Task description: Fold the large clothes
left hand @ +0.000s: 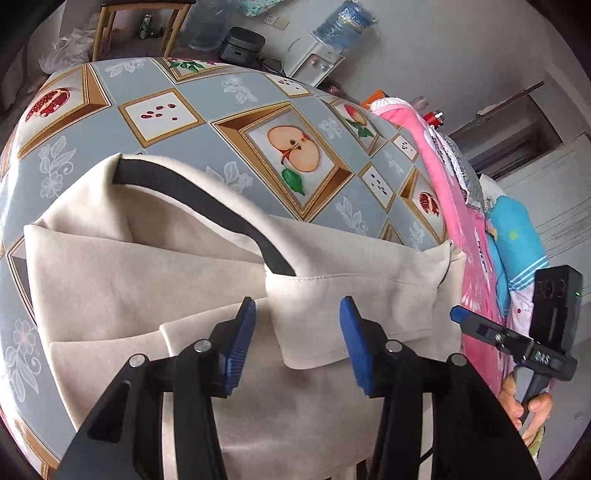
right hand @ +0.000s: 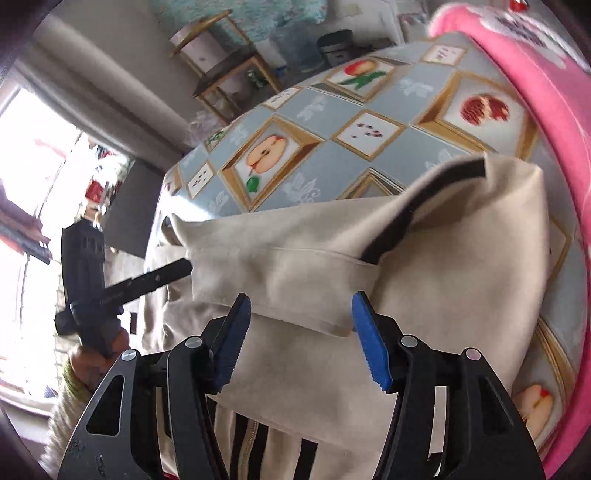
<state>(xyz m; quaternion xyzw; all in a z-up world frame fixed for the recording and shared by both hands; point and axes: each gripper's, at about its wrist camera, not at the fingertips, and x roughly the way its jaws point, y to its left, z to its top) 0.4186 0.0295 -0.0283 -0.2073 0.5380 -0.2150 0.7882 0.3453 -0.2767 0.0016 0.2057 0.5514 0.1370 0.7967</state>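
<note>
The left gripper (left hand: 297,343), its blue ribbed pads parted, hangs over a folded cuff of a large cream fabric garment with a black stripe (left hand: 147,280), the pads clear of the cloth. The right gripper (right hand: 301,339) likewise stands open above the same garment's hem, gripping nothing. The garment lies spread on a table covered by a grey-blue oilcloth printed with framed fruit (left hand: 207,99), beside a pink quilt (left hand: 469,236).

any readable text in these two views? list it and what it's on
"D&S": on the black body of the right tool, seen from the left wrist view.
Water bottle label: too blurred to read.
Print on pink cloth: too small to read.
Nothing else legible.
</note>
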